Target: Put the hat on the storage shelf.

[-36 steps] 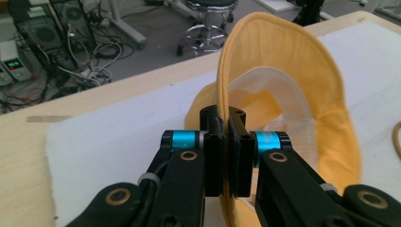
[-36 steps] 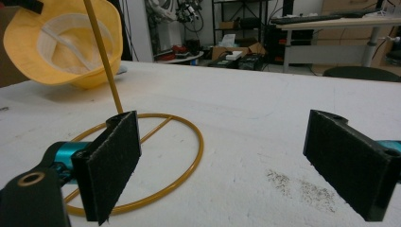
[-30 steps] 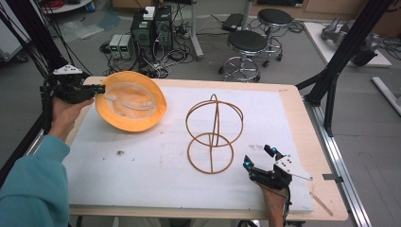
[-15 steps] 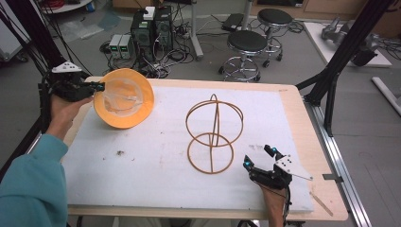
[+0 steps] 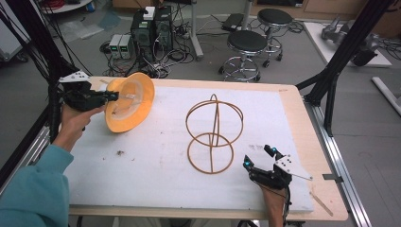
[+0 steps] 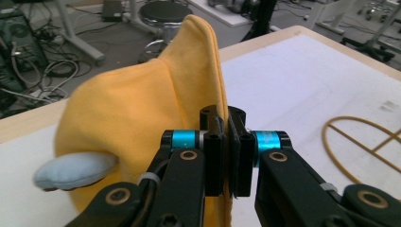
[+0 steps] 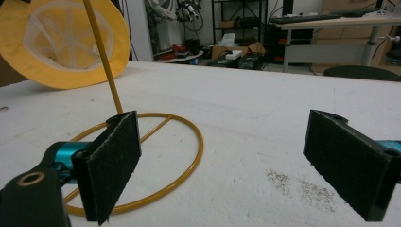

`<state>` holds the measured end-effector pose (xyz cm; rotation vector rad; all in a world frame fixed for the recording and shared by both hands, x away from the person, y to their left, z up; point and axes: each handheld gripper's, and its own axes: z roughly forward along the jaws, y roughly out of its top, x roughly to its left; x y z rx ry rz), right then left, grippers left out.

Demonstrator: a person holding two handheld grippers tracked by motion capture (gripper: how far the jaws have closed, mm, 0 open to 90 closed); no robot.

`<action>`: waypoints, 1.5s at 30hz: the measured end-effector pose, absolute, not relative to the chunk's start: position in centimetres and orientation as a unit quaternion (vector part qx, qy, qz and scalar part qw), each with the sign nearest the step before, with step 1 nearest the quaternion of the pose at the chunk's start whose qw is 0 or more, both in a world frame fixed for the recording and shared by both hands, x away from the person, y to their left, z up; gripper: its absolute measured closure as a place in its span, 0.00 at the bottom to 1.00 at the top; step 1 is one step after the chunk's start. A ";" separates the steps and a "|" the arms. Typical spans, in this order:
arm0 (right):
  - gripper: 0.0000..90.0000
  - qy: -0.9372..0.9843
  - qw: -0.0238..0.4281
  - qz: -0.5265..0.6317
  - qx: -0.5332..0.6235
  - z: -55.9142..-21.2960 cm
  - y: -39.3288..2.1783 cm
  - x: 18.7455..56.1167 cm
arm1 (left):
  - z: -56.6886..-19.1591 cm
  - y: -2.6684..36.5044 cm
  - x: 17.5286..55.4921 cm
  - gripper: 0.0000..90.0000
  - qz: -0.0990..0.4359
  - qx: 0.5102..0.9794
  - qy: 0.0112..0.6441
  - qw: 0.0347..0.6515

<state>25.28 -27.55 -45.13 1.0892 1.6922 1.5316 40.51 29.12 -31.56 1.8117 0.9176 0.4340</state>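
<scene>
A yellow-orange hat (image 5: 127, 101) is held up on edge at the table's far left, its pale lining facing right. My left gripper (image 5: 111, 96) is shut on the hat's brim (image 6: 215, 75); in the left gripper view the jaws pinch the fabric edge, and a light blue patch (image 6: 75, 169) shows on the hat. A golden wire stand (image 5: 213, 134), made of rings and a vertical hoop, sits mid-table. My right gripper (image 5: 259, 157) rests open near the front edge, just right of the stand's base ring (image 7: 156, 161), nothing between its pads (image 7: 113, 163).
The white mat (image 5: 156, 175) covers most of the wooden table (image 5: 302, 123). Dark crumbs (image 7: 302, 187) lie on the mat by my right gripper. Stools (image 5: 248, 47), computers (image 5: 151, 26) and cables stand on the floor beyond the far edge. A black frame leg (image 5: 331, 80) rises at right.
My left gripper has tipped the hat from nearly flat up onto its edge and drawn it left. The right gripper has not moved.
</scene>
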 end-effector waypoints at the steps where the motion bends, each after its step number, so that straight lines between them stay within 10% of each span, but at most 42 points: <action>1: 0.12 0.638 0.303 0.577 0.410 -45.1 -27.5 25.3 | -31.6 28.7 40.4 0.96 0.178 0.752 0.378 0.510; 26: 0.12 0.636 0.304 0.581 0.407 -45.2 -27.6 25.2 | -33.4 20.2 36.1 0.88 0.107 0.803 0.290 0.509; 37: 0.12 0.636 0.304 0.580 0.408 -45.2 -27.6 25.2 | -33.4 19.9 35.0 0.20 0.141 0.790 0.310 0.510; 45: 0.12 0.637 0.304 0.579 0.407 -45.2 -27.6 25.3 | -33.5 20.2 35.2 0.09 0.159 0.789 0.312 0.504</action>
